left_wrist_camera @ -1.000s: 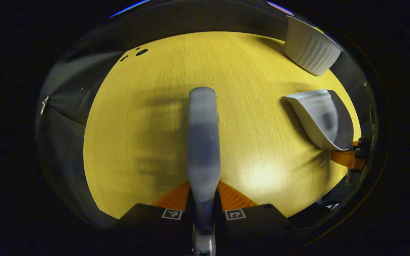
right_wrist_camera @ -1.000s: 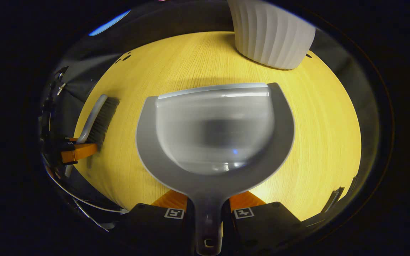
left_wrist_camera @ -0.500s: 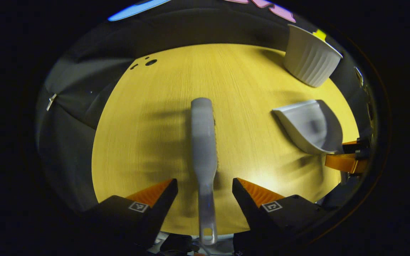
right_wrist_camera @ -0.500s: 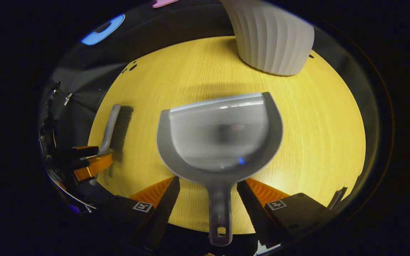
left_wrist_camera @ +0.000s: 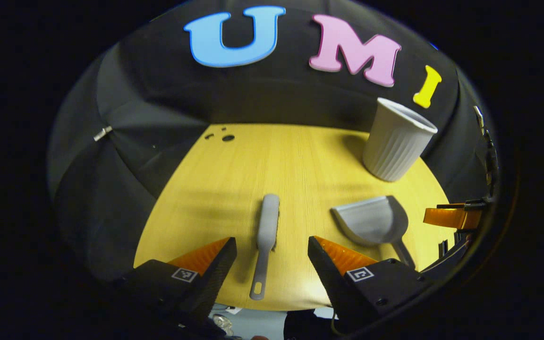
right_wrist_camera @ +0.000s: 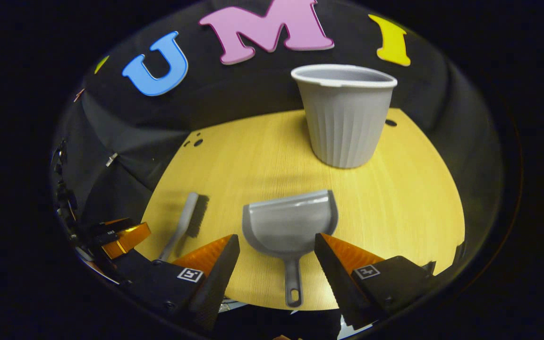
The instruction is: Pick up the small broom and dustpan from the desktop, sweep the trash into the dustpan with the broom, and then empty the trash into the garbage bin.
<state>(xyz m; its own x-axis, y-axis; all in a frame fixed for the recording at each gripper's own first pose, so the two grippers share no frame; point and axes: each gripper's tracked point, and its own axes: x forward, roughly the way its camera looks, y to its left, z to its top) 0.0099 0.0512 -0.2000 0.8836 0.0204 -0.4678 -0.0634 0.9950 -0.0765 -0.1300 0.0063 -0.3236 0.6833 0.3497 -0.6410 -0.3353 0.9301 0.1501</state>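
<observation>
Now both tools lie flat on the surface [right_wrist_camera: 395, 198]; broom [left_wrist_camera: 268, 224] and dustpan [right_wrist_camera: 288, 226] look light, stiff plastic, best gripped by their handles; left gripper [left_wrist_camera: 272, 248] and right gripper [right_wrist_camera: 276, 245] fingers spread, holding nothing; bin [right_wrist_camera: 345, 115] stands behind.

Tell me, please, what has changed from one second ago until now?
Both grippers let go and drew back. The left gripper released the small broom, the right gripper the dustpan; both tools now lie on the desktop, and both grippers stand open. The garbage bin stayed upright in its place.
</observation>
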